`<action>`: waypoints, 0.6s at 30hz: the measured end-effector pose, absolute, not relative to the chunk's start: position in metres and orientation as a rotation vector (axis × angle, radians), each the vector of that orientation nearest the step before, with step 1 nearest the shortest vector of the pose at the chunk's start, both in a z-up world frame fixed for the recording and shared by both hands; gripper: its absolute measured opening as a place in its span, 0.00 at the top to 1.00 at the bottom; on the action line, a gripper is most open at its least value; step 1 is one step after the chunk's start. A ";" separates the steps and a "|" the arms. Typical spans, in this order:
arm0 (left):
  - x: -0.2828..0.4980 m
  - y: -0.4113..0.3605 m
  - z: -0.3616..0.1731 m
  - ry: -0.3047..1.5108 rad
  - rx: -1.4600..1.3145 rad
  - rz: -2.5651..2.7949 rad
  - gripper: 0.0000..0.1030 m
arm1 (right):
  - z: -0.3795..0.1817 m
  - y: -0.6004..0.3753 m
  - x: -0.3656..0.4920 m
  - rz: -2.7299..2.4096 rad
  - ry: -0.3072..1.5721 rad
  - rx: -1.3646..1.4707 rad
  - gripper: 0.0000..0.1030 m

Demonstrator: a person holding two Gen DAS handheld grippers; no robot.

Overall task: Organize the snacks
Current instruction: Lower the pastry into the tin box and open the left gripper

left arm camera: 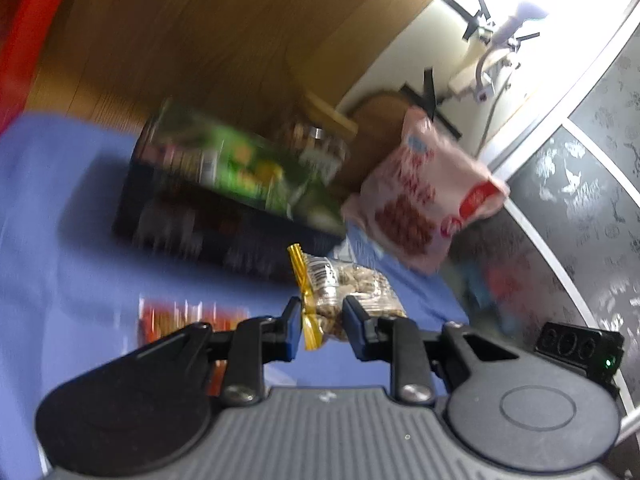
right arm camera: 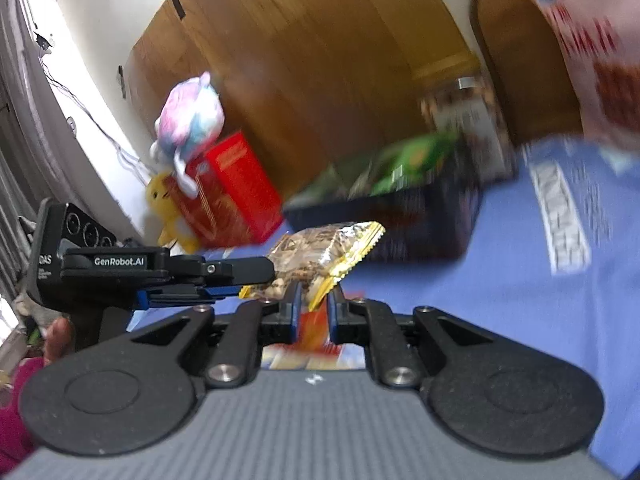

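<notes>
A clear nut packet (left arm camera: 352,288) with gold sealed ends is held above the blue cloth. My left gripper (left arm camera: 322,322) is shut on one end of it. My right gripper (right arm camera: 314,302) is shut on the packet's other gold edge (right arm camera: 320,256), with the left gripper (right arm camera: 224,276) coming in from the left side of that view. A dark box (left arm camera: 224,216) holding a green snack pack (left arm camera: 248,168) stands behind the packet; it also shows in the right wrist view (right arm camera: 404,216).
A pink-and-red snack bag (left arm camera: 424,196) stands right of the box. An orange packet (left arm camera: 180,320) lies flat on the blue cloth (left arm camera: 60,240). A red box (right arm camera: 232,192) with plush toys (right arm camera: 188,120) stands at the left. A wooden panel (right arm camera: 320,60) is behind.
</notes>
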State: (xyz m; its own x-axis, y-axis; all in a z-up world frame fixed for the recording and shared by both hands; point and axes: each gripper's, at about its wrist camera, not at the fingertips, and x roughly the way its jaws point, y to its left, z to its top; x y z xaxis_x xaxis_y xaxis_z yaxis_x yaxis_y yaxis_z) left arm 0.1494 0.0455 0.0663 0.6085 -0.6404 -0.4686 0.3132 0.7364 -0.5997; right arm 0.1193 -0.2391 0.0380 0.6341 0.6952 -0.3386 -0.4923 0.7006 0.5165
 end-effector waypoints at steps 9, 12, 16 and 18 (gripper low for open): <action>0.230 0.045 0.088 0.663 -0.419 -0.493 0.77 | 0.059 -0.221 0.201 0.648 0.500 0.316 0.84; 0.250 0.044 0.080 0.672 -0.377 -0.436 0.76 | 0.054 -0.210 0.223 0.630 0.516 0.271 0.82; 0.269 0.037 0.067 0.686 -0.302 -0.326 0.71 | 0.046 -0.192 0.241 0.566 0.521 0.186 0.68; 0.270 0.037 0.063 0.679 -0.275 -0.299 0.70 | 0.048 -0.194 0.240 0.538 0.495 0.192 0.63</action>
State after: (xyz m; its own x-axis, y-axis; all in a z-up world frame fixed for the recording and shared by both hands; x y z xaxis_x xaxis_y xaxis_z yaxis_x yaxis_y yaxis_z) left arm 0.2698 0.0369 0.0634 0.7387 -0.3576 -0.5713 0.1805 0.9216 -0.3436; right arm 0.2399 -0.1944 0.0479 0.7453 0.5333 -0.4000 -0.4427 0.8446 0.3011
